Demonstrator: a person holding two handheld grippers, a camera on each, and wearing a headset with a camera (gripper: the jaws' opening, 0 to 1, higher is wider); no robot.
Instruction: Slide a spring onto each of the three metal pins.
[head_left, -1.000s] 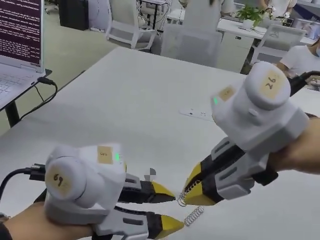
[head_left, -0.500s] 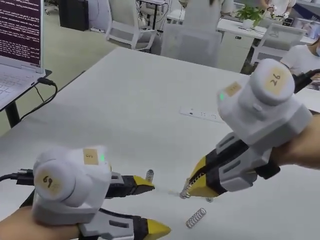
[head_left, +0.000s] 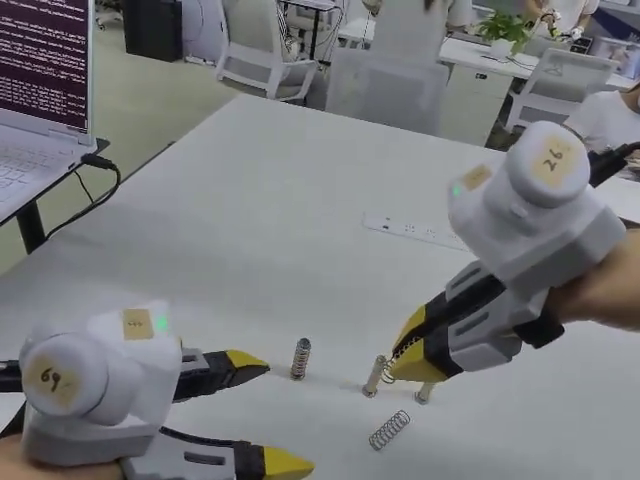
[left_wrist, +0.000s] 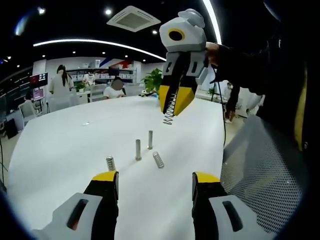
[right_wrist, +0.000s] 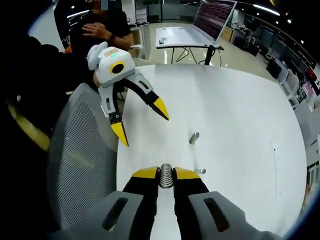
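Three short metal pins stand on the white table (head_left: 250, 200). The left pin (head_left: 301, 358) wears a spring. The middle pin (head_left: 374, 376) is bare, and the right pin (head_left: 424, 392) is partly hidden under my right gripper (head_left: 405, 370). That gripper is shut on a spring (right_wrist: 165, 175) and hangs just above the bare pins (left_wrist: 138, 149). A loose spring (head_left: 389, 429) lies flat in front of the pins. My left gripper (head_left: 268, 412) is open and holds nothing, a little to the left of the sprung pin (left_wrist: 110, 163).
An open laptop (head_left: 40, 70) sits on a side desk at the far left. A white socket strip (head_left: 405, 228) lies flat on the table behind the pins. A grey mesh chair (right_wrist: 80, 165) stands at the table's near edge. Office chairs and desks are at the back.
My left gripper has drawn back to the left, away from the pin that now wears a spring. My right gripper, still holding its spring, has shifted slightly right over the bare pins.
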